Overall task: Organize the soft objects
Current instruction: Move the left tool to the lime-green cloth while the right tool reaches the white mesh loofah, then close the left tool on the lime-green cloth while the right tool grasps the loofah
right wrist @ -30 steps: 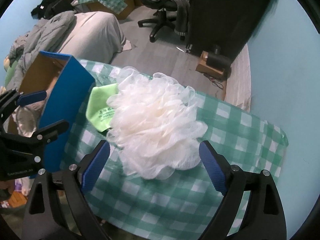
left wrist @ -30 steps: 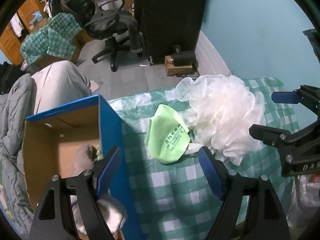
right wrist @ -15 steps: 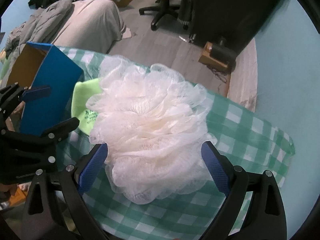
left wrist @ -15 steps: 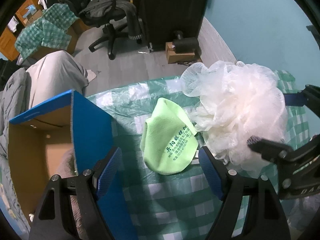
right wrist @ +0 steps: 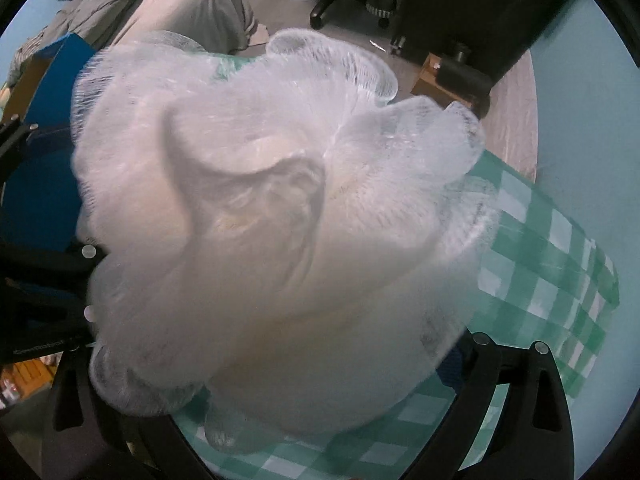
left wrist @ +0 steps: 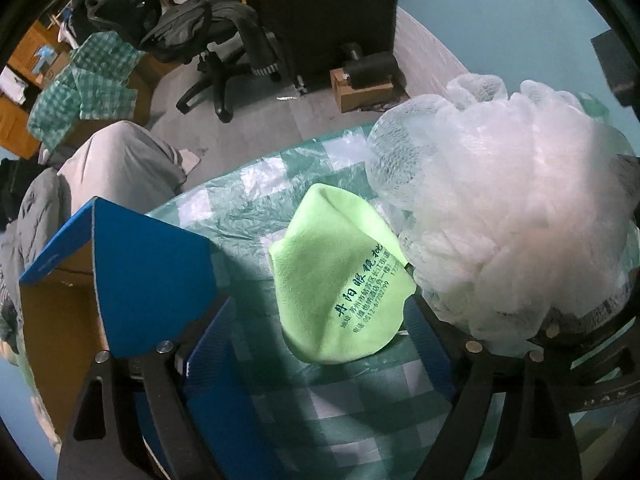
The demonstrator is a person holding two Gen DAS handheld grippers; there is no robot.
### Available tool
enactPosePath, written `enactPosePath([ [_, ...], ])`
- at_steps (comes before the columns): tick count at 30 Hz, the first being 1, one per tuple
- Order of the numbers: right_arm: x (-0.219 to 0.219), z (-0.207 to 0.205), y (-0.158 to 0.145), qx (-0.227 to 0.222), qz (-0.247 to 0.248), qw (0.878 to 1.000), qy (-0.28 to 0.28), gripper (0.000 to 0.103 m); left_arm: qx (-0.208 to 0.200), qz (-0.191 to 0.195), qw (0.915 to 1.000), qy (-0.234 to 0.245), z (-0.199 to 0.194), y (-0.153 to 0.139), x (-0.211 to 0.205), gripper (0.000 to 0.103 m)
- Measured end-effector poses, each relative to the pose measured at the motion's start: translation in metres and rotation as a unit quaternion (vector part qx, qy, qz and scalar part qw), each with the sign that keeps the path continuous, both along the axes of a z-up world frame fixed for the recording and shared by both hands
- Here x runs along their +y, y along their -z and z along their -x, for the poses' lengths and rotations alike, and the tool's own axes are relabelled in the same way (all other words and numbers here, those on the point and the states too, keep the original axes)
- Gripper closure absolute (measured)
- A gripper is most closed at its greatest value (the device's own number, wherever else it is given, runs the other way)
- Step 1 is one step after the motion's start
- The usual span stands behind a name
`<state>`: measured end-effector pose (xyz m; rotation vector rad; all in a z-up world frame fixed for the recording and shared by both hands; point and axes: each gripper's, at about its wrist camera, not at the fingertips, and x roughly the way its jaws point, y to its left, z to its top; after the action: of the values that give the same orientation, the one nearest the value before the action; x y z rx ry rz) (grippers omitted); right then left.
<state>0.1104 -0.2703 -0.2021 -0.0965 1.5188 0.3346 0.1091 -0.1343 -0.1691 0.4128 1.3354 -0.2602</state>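
Only the left wrist view shows the green cloth (left wrist: 340,276) between the spread left gripper (left wrist: 320,344). The mesh bath pouf (right wrist: 276,216) fills the right gripper (right wrist: 316,364), whose grip I cannot tell.

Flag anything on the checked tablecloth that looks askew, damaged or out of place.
Nothing looks damaged or spilled. The green cloth lies crumpled in a loose cone on the tablecloth, outside the blue box. The white mesh pouf fills the right hand-held gripper's view, hiding its fingertips.
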Motion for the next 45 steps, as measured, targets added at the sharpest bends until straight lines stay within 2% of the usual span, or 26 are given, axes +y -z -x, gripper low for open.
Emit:
enactPosePath([
  [4,-0.006,0.003,0.011,0.017,-0.015,1.000,0.011,0.008,0.006,0.008,0.9999,-0.004,0.001,-0.001,0.000,0.016],
  [6,-0.008,0.008,0.012,0.018,-0.025,0.999,0.015,0.024,0.008,0.014,0.9998,-0.007,0.001,-0.001,0.000,0.016],
  [9,-0.004,0.016,0.006,-0.002,-0.015,1.000,0.003,0.038,0.008,0.016,0.9998,-0.008,0.001,-0.002,-0.002,0.016],
  [12,-0.002,0.023,-0.004,-0.024,-0.008,1.000,-0.003,0.047,0.007,0.016,0.9998,-0.001,0.001,-0.001,-0.006,0.016],
  [15,-0.013,0.028,-0.012,-0.036,-0.016,0.999,0.015,0.052,0.005,0.017,0.9998,0.005,-0.001,0.000,-0.011,0.016],
  [21,-0.040,0.040,-0.021,-0.039,-0.026,0.997,0.053,0.059,0.008,0.025,0.9996,0.009,-0.006,0.004,-0.012,0.016],
  [26,-0.053,0.053,-0.029,-0.045,-0.022,0.996,0.075,0.061,0.020,0.037,0.9991,0.001,-0.017,0.013,-0.012,0.016],
  [37,-0.052,0.072,-0.038,-0.055,-0.017,0.993,0.099,0.064,0.028,0.039,0.9985,-0.025,-0.031,0.032,-0.008,0.017],
  [40,-0.049,0.078,-0.041,-0.058,-0.017,0.993,0.100,0.064,0.021,0.037,0.9986,-0.030,-0.030,0.033,-0.005,0.031],
  [42,-0.046,0.082,-0.044,-0.059,-0.016,0.993,0.100,0.064,0.023,0.030,0.9988,-0.032,-0.029,0.036,-0.003,0.054],
  [43,-0.047,0.085,-0.046,-0.059,-0.015,0.993,0.100,0.064,0.022,0.036,0.9986,-0.031,-0.027,0.035,-0.003,0.057],
  [45,-0.050,0.078,-0.046,-0.059,-0.014,0.993,0.100,0.064,0.016,0.038,0.9988,-0.027,-0.025,0.034,-0.003,0.077],
])
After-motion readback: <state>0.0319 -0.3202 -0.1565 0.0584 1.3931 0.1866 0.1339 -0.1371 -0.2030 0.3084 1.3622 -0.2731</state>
